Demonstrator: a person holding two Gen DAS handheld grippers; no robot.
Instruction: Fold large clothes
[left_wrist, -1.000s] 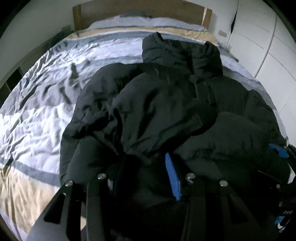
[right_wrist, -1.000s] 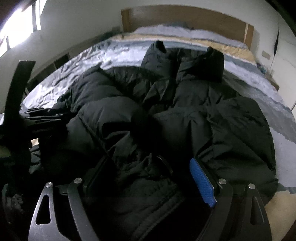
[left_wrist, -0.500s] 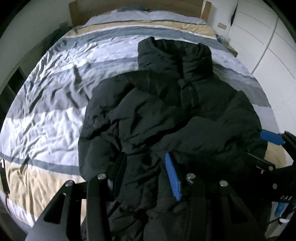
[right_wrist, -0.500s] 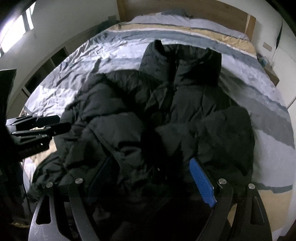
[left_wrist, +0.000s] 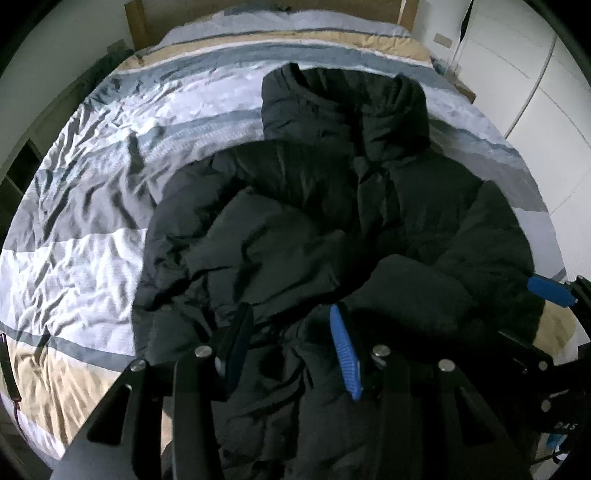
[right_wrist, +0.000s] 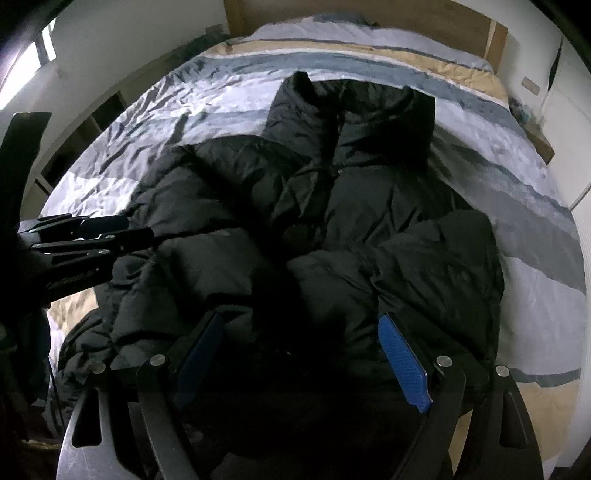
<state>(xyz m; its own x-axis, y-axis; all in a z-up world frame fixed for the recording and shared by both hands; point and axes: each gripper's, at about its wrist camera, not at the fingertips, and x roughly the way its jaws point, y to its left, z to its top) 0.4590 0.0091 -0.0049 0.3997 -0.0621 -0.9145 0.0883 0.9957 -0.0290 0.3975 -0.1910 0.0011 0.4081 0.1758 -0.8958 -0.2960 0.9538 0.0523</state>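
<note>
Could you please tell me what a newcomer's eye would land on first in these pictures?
A big black puffer jacket sprawls rumpled across the middle of a striped bed, collar toward the headboard. The blue pads of the hand-held grippers stand out at the jacket's near hem: the left hand-held gripper and the right hand-held gripper.

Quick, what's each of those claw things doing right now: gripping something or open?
Left gripper: fingers closed on the near edge of the black jacket.
Right gripper: fingers wide around jacket folds; too dark to tell if it grips.

left wrist — steep, close | right wrist — same | shared: jacket (left_wrist: 332, 221), bed (left_wrist: 92, 221)
</note>
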